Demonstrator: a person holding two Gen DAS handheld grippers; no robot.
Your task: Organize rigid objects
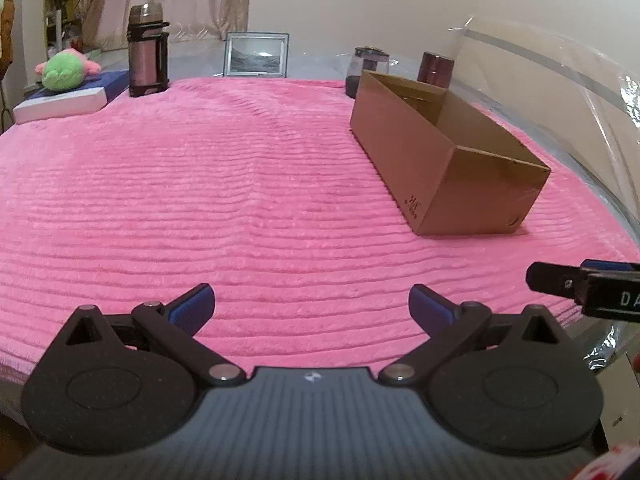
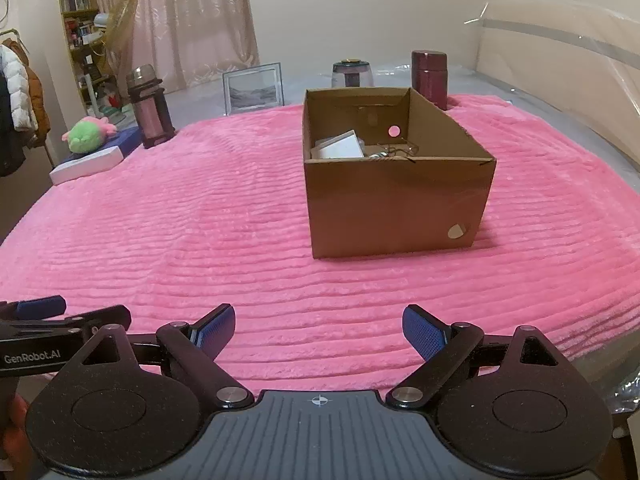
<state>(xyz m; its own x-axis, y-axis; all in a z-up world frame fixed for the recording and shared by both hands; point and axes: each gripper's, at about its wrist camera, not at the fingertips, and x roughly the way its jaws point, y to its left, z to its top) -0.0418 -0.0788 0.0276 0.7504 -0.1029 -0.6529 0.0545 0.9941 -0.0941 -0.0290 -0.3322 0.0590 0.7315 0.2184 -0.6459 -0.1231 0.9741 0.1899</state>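
Observation:
An open cardboard box (image 2: 396, 204) stands on the pink blanket (image 2: 200, 220), straight ahead in the right wrist view and at the right in the left wrist view (image 1: 440, 160). Inside it lie a white box (image 2: 340, 146) and a pair of glasses (image 2: 396, 150). My left gripper (image 1: 311, 306) is open and empty, low over the blanket's near edge. My right gripper (image 2: 319, 330) is open and empty, also near the front edge. Each gripper's side shows in the other's view: the right one (image 1: 584, 292) and the left one (image 2: 48, 320).
At the back stand a pink thermos (image 1: 146, 50), a picture frame (image 1: 256, 54), a glass jar (image 2: 352, 74) and a dark red canister (image 2: 430, 76). A green plush toy (image 1: 64, 70) lies on a flat white and blue box (image 1: 68, 98) at the back left. Clear plastic sheeting (image 1: 560, 72) rises at the right.

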